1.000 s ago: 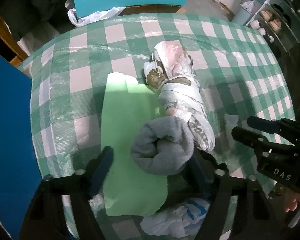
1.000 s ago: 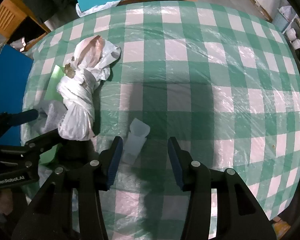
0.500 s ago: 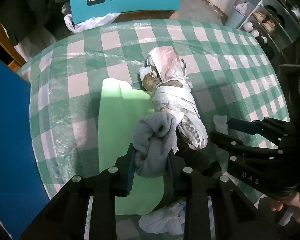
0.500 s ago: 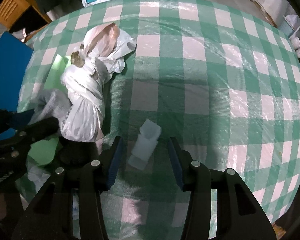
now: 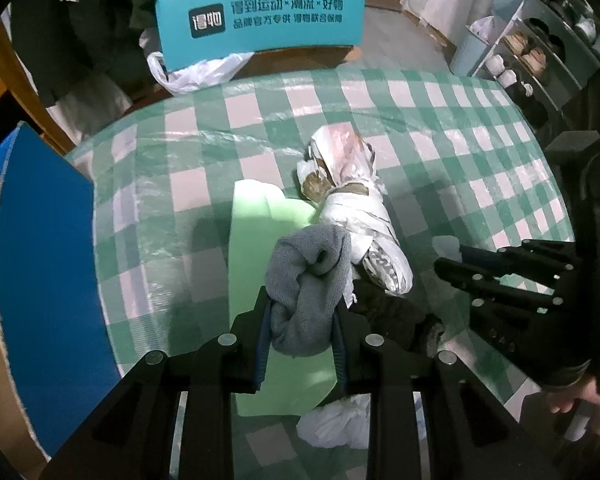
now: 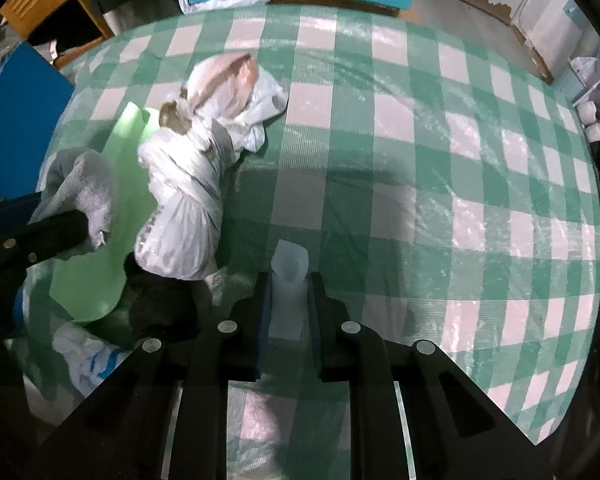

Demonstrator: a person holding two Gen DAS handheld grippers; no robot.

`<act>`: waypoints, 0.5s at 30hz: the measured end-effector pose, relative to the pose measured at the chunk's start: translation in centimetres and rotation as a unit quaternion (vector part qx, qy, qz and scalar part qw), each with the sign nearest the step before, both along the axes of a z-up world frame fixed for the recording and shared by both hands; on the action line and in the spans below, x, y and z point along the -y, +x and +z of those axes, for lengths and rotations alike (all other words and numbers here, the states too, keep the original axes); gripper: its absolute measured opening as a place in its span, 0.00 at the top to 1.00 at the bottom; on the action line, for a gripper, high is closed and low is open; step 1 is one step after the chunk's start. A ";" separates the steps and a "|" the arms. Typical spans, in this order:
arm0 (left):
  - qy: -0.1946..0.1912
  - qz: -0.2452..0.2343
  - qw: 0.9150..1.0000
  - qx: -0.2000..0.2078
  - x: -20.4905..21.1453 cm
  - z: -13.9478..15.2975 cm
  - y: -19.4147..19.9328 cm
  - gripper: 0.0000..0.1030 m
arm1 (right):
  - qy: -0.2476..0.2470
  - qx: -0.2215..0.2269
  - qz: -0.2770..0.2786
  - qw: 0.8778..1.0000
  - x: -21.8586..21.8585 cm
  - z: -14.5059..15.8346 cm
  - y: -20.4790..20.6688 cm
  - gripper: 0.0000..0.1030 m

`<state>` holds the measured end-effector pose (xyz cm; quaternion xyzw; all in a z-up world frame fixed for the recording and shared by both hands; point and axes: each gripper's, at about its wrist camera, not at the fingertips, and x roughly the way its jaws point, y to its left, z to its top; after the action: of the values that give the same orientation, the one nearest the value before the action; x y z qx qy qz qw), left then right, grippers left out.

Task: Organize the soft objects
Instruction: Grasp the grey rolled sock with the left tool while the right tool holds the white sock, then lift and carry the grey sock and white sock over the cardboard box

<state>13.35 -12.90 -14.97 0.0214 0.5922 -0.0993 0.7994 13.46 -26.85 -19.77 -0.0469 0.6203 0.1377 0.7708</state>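
My left gripper (image 5: 300, 316) is shut on a rolled grey sock (image 5: 306, 280) and holds it above a light green foam sheet (image 5: 260, 220); the sock also shows in the right wrist view (image 6: 80, 196). My right gripper (image 6: 288, 300) is shut on a small white translucent soft piece (image 6: 288, 280) on the table. A long bundle wrapped in white plastic (image 5: 360, 208) lies beside the sheet on the green checked tablecloth (image 6: 420, 160). A dark cloth (image 5: 392, 316) lies under the bundle's near end.
A blue board (image 5: 44, 280) stands at the table's left edge. A teal chair back (image 5: 260, 20) with a white plastic bag stands behind the table. A crumpled white bag (image 5: 336, 424) lies at the near edge. Shelves with shoes (image 5: 540, 48) are at the right.
My left gripper closed on the grey sock and lifted it. My right gripper moved forward and closed on the small white piece.
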 end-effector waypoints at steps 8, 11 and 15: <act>0.010 0.002 1.000 0.019 -0.5 1.7 -1.0 0.74 | 0.016 0.025 0.004 1.000 0.4 3.5 -1.0 0.86; 0.013 0.004 1.000 0.026 -0.7 2.3 -1.4 0.74 | 0.014 0.034 0.009 0.999 0.3 4.5 -1.3 0.86; 0.018 0.006 0.999 0.033 -1.0 3.1 -2.0 0.74 | 0.016 0.044 0.016 0.999 0.6 5.6 -1.0 0.86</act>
<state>11.40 -11.89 -11.86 0.0354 0.5670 -0.0834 0.8187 12.49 -27.41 -14.21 -0.0507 0.5824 0.1579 0.7958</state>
